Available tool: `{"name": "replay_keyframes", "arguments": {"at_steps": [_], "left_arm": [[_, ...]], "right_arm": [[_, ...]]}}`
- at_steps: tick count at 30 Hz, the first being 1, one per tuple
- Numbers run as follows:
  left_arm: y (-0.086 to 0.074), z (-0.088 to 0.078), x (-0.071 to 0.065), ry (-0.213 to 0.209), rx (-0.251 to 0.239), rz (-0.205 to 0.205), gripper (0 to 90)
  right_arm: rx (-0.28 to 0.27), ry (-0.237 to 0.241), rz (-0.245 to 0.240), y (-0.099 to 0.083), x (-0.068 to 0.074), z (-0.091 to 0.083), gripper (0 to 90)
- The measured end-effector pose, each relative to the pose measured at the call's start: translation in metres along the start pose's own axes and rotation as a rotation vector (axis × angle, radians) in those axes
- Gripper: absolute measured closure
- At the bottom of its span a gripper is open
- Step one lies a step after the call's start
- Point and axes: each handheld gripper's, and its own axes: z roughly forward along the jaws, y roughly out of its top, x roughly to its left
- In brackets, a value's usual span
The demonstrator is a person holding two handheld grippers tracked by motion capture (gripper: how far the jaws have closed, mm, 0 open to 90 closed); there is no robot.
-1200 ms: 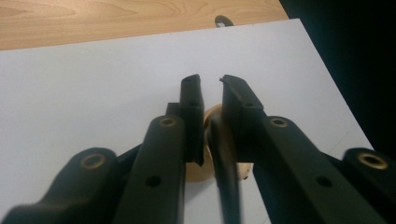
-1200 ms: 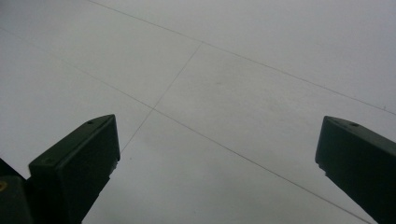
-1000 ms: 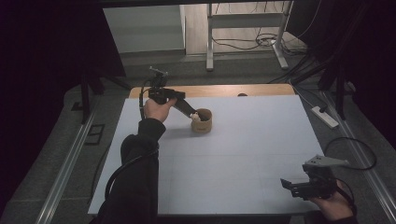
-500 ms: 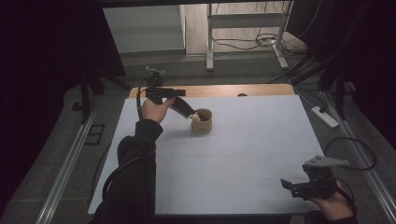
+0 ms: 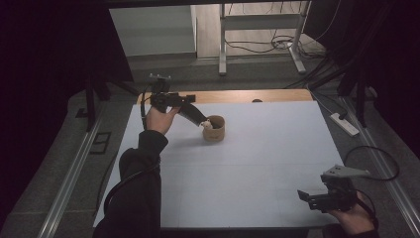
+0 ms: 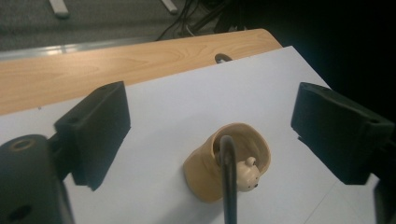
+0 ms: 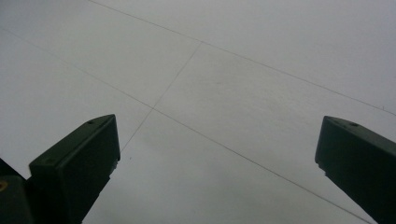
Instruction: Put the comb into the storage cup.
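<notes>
Left gripper (image 6: 212, 135) just been opening wide above tan cup (image 6: 227, 163), small toy bear (image 6: 246, 173) showing inside, nothing between its jaws, right gripper (image 7: 217, 163) gaping wide over bare white table (image 5: 257, 163) near its front edge, holding nothing

White table sheet (image 5: 247, 163), wooden edge strip (image 5: 257, 95), floor power strip (image 5: 343, 124)

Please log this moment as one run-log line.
left gripper: open, jaws just opened above cup | figurine: in cup | right gripper: open, idle

The little cup (image 6: 219, 172) looks like smooth tan clay with a soft shine, and so does the pale toy bear (image 6: 246, 173) inside it. The table (image 5: 257, 95) edge is light wood under a matt white paper sheet (image 5: 247, 168). The left gripper (image 6: 210, 126) has dull black plastic jaws.
</notes>
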Motion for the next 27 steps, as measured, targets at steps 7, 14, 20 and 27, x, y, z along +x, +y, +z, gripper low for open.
{"name": "replay_keyframes", "arguments": {"at_steps": [7, 14, 20, 27], "left_arm": [[-0.007, -0.004, -0.011, 0.046, -0.037, 0.11, 5.3], [-0.011, -0.009, -0.02, 0.086, -0.071, 0.19, 0.6], [-0.022, -0.01, -0.022, 0.103, -0.1, 0.241, 0.3], [-0.029, -0.014, -0.022, 0.117, -0.12, 0.264, 0.0]], "right_arm": [[-0.001, 0.001, -0.001, 0.0, 0.0, 0.0, 0.1], [-0.002, 0.001, -0.002, 0.0, 0.0, 0.0, 0.1], [-0.002, 0.004, -0.005, 0.0, 0.001, 0.0, 0.1], [-0.004, 0.01, -0.004, 0.0, 0.0, 0.0, 0.1]]}}
